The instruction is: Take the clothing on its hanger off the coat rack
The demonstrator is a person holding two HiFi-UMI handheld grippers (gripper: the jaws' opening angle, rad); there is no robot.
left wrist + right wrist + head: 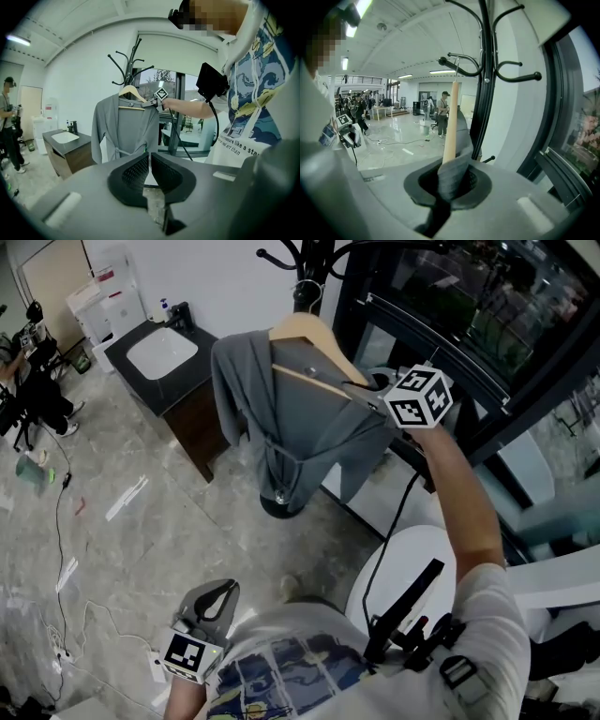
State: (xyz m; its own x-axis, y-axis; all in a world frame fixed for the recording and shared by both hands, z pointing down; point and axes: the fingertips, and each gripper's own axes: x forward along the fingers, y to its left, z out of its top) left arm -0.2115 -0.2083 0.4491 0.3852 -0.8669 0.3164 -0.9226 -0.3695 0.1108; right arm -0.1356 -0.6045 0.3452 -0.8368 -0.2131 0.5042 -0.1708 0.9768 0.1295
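Observation:
A grey robe [300, 427] hangs on a wooden hanger [314, 334], whose hook sits on a black coat rack [314, 268]. My right gripper [370, 395] is raised to the hanger's right shoulder and is shut on the hanger end together with the robe cloth over it. In the right gripper view the wooden arm [451, 126] rises from between the jaws, wrapped in grey cloth [452, 180], with the rack pole [487, 70] just behind. My left gripper [217, 594] hangs low by my waist, shut and holding nothing. The left gripper view shows the robe [126, 129] from a distance.
A dark vanity with a white sink [161, 351] stands left of the rack. A black-framed glass wall [450, 343] runs close behind and to the right. A white round seat [412, 559] is by my right side. Cables [66, 521] lie on the floor; a person [28, 381] stands far left.

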